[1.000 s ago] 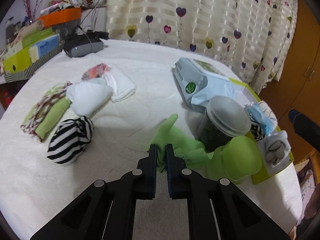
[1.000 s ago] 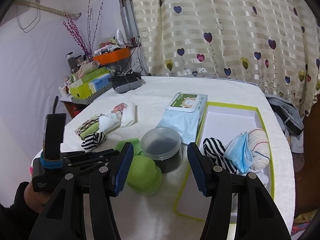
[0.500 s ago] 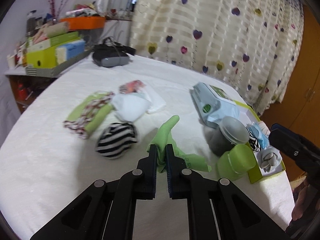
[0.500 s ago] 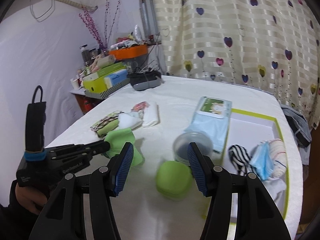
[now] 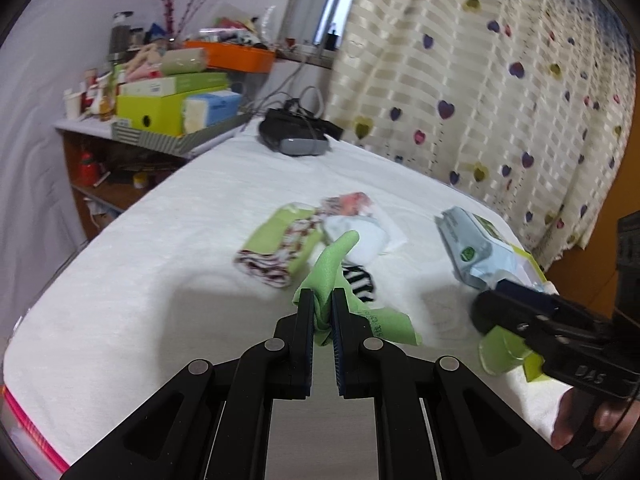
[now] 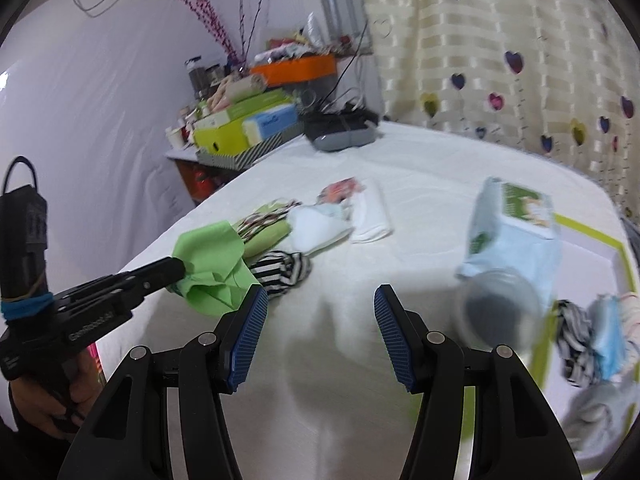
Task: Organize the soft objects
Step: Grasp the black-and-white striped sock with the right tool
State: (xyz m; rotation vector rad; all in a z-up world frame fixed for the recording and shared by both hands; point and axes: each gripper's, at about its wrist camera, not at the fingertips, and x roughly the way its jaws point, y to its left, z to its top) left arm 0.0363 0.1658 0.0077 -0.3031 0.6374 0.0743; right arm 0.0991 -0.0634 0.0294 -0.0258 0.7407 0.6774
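My left gripper [image 5: 322,312] is shut on a light green cloth [image 5: 334,260], which hangs bunched from its tips above the white table. The right wrist view shows that left gripper [image 6: 176,270] at the left, with the green cloth [image 6: 212,264] held over the table's near-left part. Just past it lie a black-and-white striped sock ball [image 6: 284,270], a green patterned folded cloth [image 6: 264,228], a white sock [image 6: 316,228] and a folded white cloth [image 6: 370,216]. My right gripper [image 6: 320,312] stands open over bare tablecloth with nothing between its fingers.
A wipes pack [image 6: 512,228] and a grey-lidded jar [image 6: 500,312] sit right of centre. A green-rimmed box [image 6: 592,232] at the right holds a striped sock [image 6: 576,344] and a blue mask [image 6: 612,336]. A grey device [image 6: 340,136] and a crowded shelf [image 6: 248,120] lie at the back.
My left gripper has carried the green cloth up and to the left, away from the jar. My right gripper has swung left, so the jar and box now sit at its right.
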